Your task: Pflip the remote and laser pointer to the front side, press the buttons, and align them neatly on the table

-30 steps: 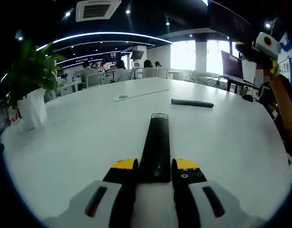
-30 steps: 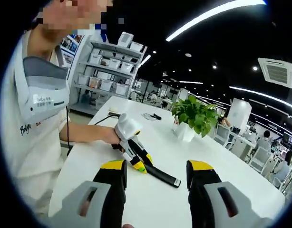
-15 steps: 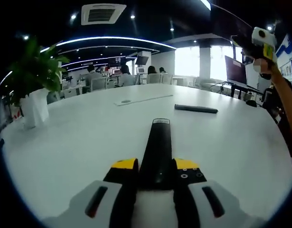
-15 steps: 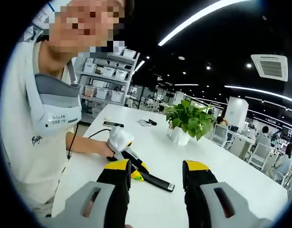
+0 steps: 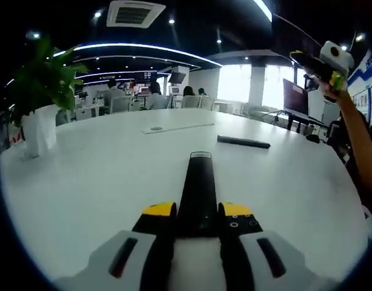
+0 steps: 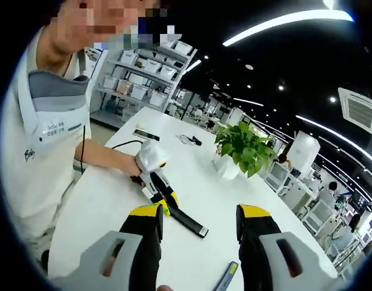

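The black remote (image 5: 198, 188) lies flat on the white table (image 5: 101, 182), pointing away from me, and my left gripper (image 5: 197, 210) is shut on its near end. The slim dark laser pointer (image 5: 243, 142) lies further out to the right, apart from the remote. My right gripper (image 5: 324, 60) is held up in the air at the far right on a person's arm. In the right gripper view my right gripper (image 6: 199, 213) is open with nothing in it, high above the table. Below it are the left gripper (image 6: 154, 179), the remote (image 6: 187, 222) and the laser pointer (image 6: 225, 277).
A leafy plant in a white pot (image 5: 36, 130) stands at the table's left edge, also seen as the potted plant (image 6: 229, 165). A flat grey strip (image 5: 177, 127) runs across the far table. A dark phone (image 6: 147, 134) and a cable lie near the person's end. Shelves (image 6: 143, 91) stand behind.
The left gripper keeps its hold on the remote, which has barely moved. The right gripper's view has swung, and the laser pointer now shows at its bottom edge.
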A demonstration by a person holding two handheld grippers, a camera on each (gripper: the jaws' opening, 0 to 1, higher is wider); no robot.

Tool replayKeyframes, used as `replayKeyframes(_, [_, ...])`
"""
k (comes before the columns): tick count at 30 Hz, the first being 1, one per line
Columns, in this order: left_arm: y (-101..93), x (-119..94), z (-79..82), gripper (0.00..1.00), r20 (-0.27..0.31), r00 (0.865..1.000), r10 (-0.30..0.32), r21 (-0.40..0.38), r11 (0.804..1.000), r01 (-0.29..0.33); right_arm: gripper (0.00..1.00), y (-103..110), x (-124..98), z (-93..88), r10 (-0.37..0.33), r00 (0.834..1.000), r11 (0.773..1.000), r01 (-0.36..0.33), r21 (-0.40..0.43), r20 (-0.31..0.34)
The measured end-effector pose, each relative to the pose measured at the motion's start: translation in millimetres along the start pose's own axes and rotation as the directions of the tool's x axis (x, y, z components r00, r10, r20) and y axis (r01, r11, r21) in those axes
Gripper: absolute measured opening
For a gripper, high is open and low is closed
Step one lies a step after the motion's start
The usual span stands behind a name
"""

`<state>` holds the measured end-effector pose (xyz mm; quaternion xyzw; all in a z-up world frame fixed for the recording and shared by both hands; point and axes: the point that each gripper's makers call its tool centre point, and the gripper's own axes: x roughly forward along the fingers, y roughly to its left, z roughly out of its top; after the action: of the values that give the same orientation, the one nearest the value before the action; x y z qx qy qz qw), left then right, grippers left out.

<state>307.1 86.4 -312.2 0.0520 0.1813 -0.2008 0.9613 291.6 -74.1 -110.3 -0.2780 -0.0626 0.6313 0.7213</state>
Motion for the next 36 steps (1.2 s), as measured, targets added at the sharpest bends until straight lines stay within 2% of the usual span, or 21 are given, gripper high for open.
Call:
replayKeyframes(1, [-0.8,0.1,-0.8,0.3,-0.009,1.0,-0.004,-0.035,0.999,0.003,0.52,-0.1,1.2,-0.5,0.005,1.0,1.0,-0.005,0.004,0.006])
replayKeyframes(4, [0.8,0.2,-0.4,0.3,-0.003,1.0,-0.001,-0.032,1.0,0.001,0.51,-2.5,4.8,-9.2,0.009,1.0,1.0,-0.009,0.015,-0.012])
replayKeyframes(6, [2.2,1.4,-0.5,0.3,-0.004,1.0,0.001,-0.034,0.999,-0.001,0.51,1.5,7.7,-16.5,0.058,0.995,0.997,-0.062,-0.051,-0.077])
replayKeyframes(8, [2.1,0.1,-0.7,0.3,-0.004,1.0,0.005,-0.033,0.999,-0.005,0.54,7.9,8.4,-20.8,0.112,0.982,0.987,-0.127,-0.096,-0.154])
replayKeyframes(10, [2.4,-0.2,-0.7,0.3,-0.004,1.0,0.01,-0.027,1.0,-0.01,0.54,5.7,6.6,-20.9,0.128,0.974,0.977,-0.156,-0.142,-0.189])
replayKeyframes(13, [2.9,-0.8,-0.8,0.3,-0.004,1.0,0.021,-0.008,1.0,-0.021,0.52,-6.2,3.3,-12.8,0.119,0.984,0.986,-0.132,-0.098,-0.133])
replayKeyframes(15, [2.9,-1.3,-1.1,0.3,-0.001,1.0,0.024,-0.01,1.0,-0.024,0.51,-10.0,2.0,-15.1,0.123,0.986,0.983,-0.136,-0.12,-0.112])
replayKeyframes(20, [5.2,-1.6,-1.9,0.32,-0.008,0.999,0.037,-0.031,0.999,-0.037,0.5,-11.5,14.0,-38.8,0.143,0.978,0.98,-0.161,-0.114,-0.153])
replayKeyframes(24, [5.5,-3.2,-2.2,0.33,-0.009,0.999,0.042,-0.028,0.999,-0.043,0.51,-8.1,26.4,-52.5,0.185,0.967,0.973,-0.205,-0.108,-0.174])
replayKeyframes(27, [6.3,-4.9,-1.1,0.33,-0.01,0.998,0.061,0.022,0.998,-0.061,0.52,-10.2,33.6,-49.0,0.199,0.97,0.972,-0.214,-0.1,-0.14])
replayKeyframes(28, [10.8,-6.6,1.1,0.33,-0.008,0.995,0.102,0.059,0.993,-0.101,0.52,-10.1,35.0,-48.2,0.204,0.97,0.971,-0.218,-0.101,-0.135])
replayKeyframes(29, [10.8,-6.7,3.6,0.33,0.007,0.993,0.116,0.074,0.99,-0.117,0.52,-9.5,37.4,-46.5,0.207,0.97,0.97,-0.221,-0.105,-0.131])
replayKeyframes(32, [2.1,-5.5,5.6,0.32,0.02,0.996,0.091,0.041,0.995,-0.092,0.52,-2.8,40.9,-53.4,0.239,0.957,0.957,-0.26,-0.127,-0.161])
replayKeyframes(34, [-1.4,-5.1,3.0,0.32,0.002,0.997,0.075,0.04,0.996,-0.075,0.52,-8.2,42.7,-56.6,0.214,0.96,0.962,-0.239,-0.131,-0.18])
replayKeyframes(36, [-1.2,-5.6,2.8,0.31,0.002,0.997,0.082,0.057,0.995,-0.082,0.51,-10.5,44.1,-56.5,0.209,0.964,0.966,-0.229,-0.117,-0.166])
